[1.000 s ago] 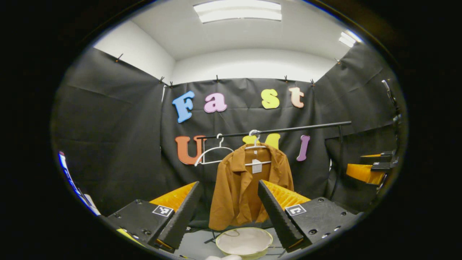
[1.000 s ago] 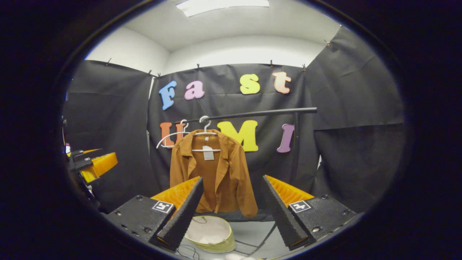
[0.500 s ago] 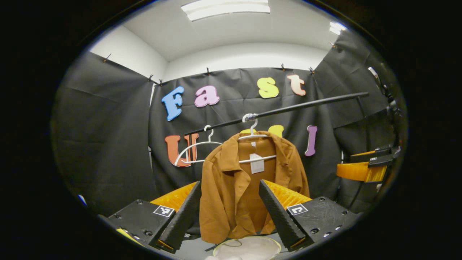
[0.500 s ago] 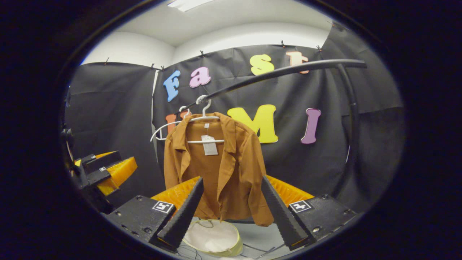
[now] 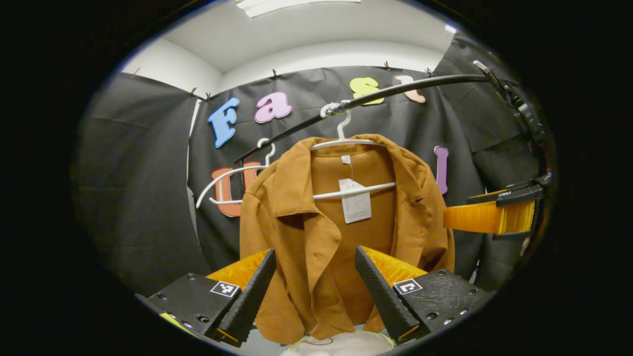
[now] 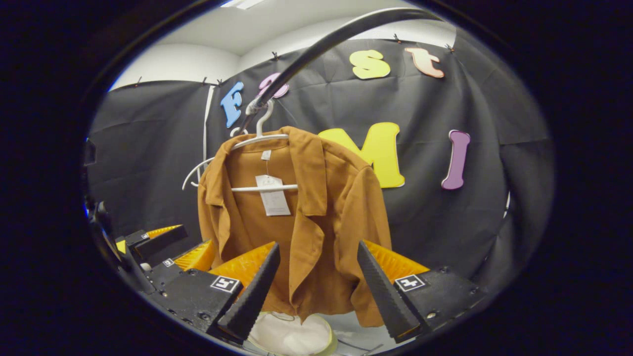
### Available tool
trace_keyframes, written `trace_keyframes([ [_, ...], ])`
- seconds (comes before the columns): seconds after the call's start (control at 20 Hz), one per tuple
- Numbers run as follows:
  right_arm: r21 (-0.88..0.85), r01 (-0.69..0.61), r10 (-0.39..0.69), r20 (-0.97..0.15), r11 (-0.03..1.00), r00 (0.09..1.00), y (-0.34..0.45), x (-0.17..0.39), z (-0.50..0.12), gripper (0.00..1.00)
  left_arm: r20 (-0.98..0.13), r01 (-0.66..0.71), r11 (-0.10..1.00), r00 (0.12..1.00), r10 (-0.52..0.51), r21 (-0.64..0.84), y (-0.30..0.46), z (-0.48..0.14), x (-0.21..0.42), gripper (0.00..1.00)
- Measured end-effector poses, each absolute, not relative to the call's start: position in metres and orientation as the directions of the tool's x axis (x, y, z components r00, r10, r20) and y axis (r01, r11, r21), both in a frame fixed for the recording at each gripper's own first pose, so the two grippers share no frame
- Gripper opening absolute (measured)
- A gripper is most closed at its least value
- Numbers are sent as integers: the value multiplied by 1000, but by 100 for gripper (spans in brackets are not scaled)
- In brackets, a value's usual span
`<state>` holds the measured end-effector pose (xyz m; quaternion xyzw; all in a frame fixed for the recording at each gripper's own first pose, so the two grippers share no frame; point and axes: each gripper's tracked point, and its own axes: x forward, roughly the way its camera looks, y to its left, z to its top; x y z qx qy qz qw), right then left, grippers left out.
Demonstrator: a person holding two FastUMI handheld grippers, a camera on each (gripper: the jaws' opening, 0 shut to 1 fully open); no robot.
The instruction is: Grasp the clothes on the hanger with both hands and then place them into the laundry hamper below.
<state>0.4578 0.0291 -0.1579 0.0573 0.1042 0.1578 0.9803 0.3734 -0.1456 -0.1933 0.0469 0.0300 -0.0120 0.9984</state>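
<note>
A brown shirt (image 5: 341, 237) (image 6: 296, 222) hangs open-fronted on a white hanger (image 5: 346, 143) (image 6: 262, 141) from a black rail (image 5: 395, 91) (image 6: 316, 49). My left gripper (image 5: 314, 257) is open, its fingers framing the shirt's lower front without touching it. My right gripper (image 6: 316, 252) is open too, in front of the shirt's right half. The round pale hamper (image 6: 289, 336) (image 5: 341, 343) sits on the floor below the hem. In the left gripper view the right gripper (image 5: 494, 215) shows beside the shirt's sleeve. In the right gripper view the left gripper (image 6: 163, 242) shows at lower left.
A second, bare white hanger (image 5: 225, 183) (image 6: 195, 170) hangs on the rail to the left of the shirt. Black cloth walls close the booth behind and at both sides. The rail's upright post (image 5: 524, 118) stands at the right.
Both grippers have moved forward toward the shirt, which now looms much larger. The rail has risen in both views and the hamper has slid toward the bottom edge. Both stay open.
</note>
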Motion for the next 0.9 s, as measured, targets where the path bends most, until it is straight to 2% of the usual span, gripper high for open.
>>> trace_keyframes([
  [0.3,144,-350,374,-207,925,904,61,512,-164,96,-68,29,998,997,-26,47,-142,-203,431,98],
  [0.55,154,-345,371,-205,926,906,63,540,-160,95,-50,78,997,996,-79,-19,-153,-191,458,98],
  [0.7,166,-346,377,-218,923,900,66,550,-162,86,-58,55,998,997,-56,-11,-147,-190,469,96],
  [0.75,167,-342,372,-215,925,903,65,553,-162,82,-66,42,999,997,-42,-8,-143,-191,473,82],
  [0.85,158,-335,363,-207,929,908,65,556,-160,65,-106,44,999,993,-44,-2,-142,-198,478,57],
  [0.9,158,-341,369,-202,926,907,67,558,-160,54,-118,47,999,992,-48,-10,-138,-201,481,45],
])
